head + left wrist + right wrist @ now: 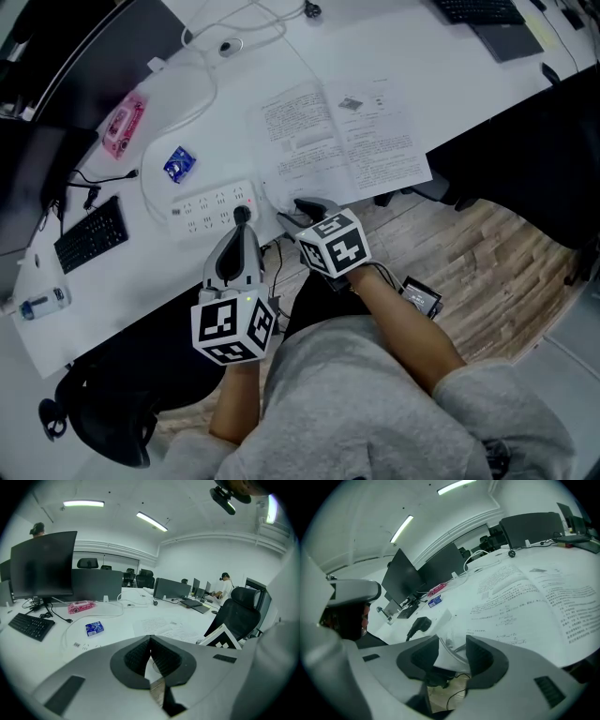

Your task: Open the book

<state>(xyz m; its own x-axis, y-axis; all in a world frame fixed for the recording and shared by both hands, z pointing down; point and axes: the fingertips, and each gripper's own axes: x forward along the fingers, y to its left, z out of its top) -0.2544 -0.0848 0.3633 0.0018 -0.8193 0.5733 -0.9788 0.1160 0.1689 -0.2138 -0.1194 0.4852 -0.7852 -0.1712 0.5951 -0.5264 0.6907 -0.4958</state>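
The book (347,136) lies open and flat on the white desk (141,272), both printed pages showing; it is also in the left gripper view (161,627) and fills the right gripper view (534,602). My right gripper (305,208) is at the desk's near edge, just off the book's near-left corner. Its jaws stand open (452,651), and a thin white curved strip shows in the gap, untouched by the pads; page edge or cable, I cannot tell. To its left, my left gripper (242,216) is shut on nothing (151,641), by the power strip.
A white power strip (214,204) with a black plug (419,624) and a white cable lies left of the book. Farther left are a blue packet (178,163), a pink pack (123,123) and a black keyboard (91,234). Monitors (44,564) stand behind; a black chair (243,613) is at right.
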